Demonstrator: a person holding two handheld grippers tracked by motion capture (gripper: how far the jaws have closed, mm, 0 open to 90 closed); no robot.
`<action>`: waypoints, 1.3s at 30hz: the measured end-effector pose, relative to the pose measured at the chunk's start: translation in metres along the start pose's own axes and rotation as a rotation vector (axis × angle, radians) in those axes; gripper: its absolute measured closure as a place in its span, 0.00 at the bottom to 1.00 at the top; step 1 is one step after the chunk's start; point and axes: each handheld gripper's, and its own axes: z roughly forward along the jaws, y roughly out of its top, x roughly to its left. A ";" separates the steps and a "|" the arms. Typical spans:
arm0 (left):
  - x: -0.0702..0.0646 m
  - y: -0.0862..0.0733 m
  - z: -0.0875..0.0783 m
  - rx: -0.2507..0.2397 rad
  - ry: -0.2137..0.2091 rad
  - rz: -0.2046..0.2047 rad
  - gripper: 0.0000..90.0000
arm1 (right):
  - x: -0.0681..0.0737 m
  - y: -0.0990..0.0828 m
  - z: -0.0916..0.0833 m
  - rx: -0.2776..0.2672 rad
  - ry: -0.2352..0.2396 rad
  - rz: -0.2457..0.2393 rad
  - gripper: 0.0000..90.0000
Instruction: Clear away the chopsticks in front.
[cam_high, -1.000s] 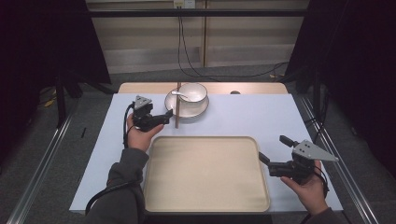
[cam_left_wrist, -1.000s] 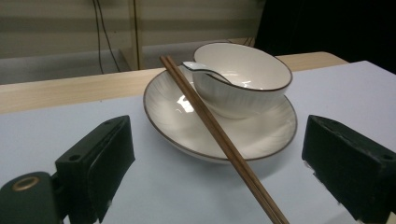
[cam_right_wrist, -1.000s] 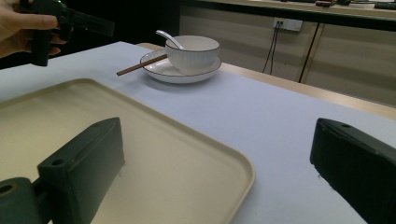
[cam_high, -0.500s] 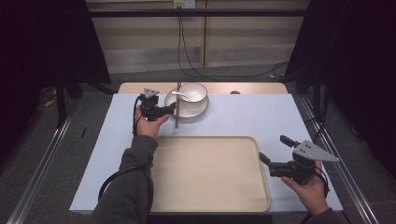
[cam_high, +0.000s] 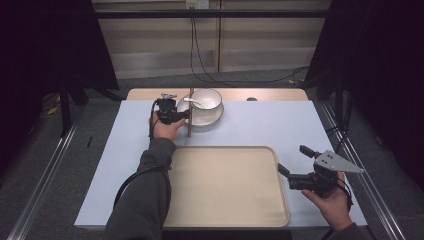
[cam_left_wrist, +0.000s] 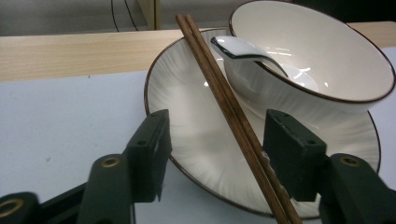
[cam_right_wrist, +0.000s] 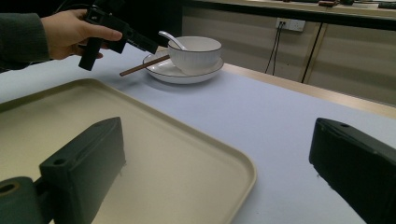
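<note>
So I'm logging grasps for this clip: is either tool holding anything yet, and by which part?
Nothing is held yet. The left tool has just been closing around the chopsticks near their lower end, gaps still showing at the pads. The right tool is open.

Dark brown chopsticks (cam_left_wrist: 233, 116) cross a white, brown-rimmed plate (cam_left_wrist: 196, 140) with faint ribbing; the bowl (cam_left_wrist: 317, 60) is white, the tray (cam_high: 225, 185) cream, the tablecloth (cam_high: 280, 125) pale blue.

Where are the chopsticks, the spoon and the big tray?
chopsticks (cam_left_wrist: 223, 95), left gripper view, on the middle of the brown sticks lying across the plate.
spoon (cam_left_wrist: 236, 47), left gripper view, on its white handle at the bowl's rim.
tray (cam_high: 227, 187), high view, on its bare beige floor.
</note>
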 end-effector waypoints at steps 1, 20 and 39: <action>0.000 0.001 0.001 0.000 0.005 0.002 0.51 | 0.000 0.000 0.000 0.000 0.000 0.000 0.04; -0.003 0.008 0.019 0.072 0.003 -0.061 0.71 | -0.002 -0.001 0.000 0.003 0.007 0.007 0.04; 0.002 0.008 0.013 0.092 0.081 -0.192 0.95 | -0.002 -0.002 0.001 0.019 0.018 0.019 0.04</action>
